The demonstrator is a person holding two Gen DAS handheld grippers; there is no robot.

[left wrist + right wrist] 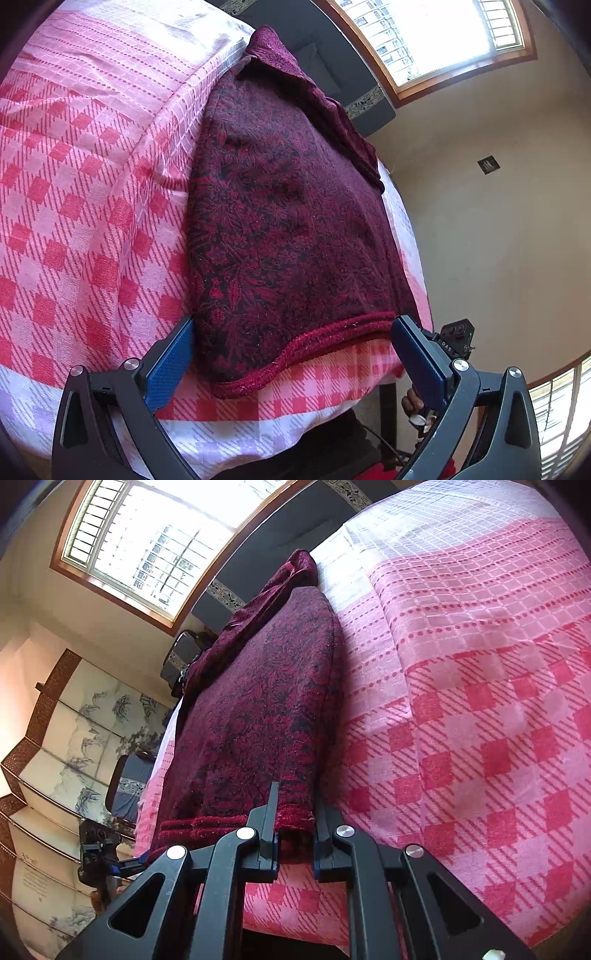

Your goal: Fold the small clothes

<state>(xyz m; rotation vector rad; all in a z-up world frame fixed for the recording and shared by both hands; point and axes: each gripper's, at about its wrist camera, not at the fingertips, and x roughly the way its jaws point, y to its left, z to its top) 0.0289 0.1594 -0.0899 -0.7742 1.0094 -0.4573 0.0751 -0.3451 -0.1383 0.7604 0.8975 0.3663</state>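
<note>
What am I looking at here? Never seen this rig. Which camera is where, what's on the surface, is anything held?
There is no robot arm: a person carries a two-finger gripper in each hand, and each gripper has a fisheye camera looking forward along its fingers. That is why the black fingers fill the bottom of both pictures and the room looks bent.

The left wrist view shows the left gripper with its blue pads wide apart, either side of the near hem of a dark red patterned garment; the pads are not pressing on it. The right wrist view shows the right gripper closed on a hem corner of the same garment.

The garment lies on a pink and red checked cloth that covers the surface. Behind are windows and a painted folding screen.
</note>
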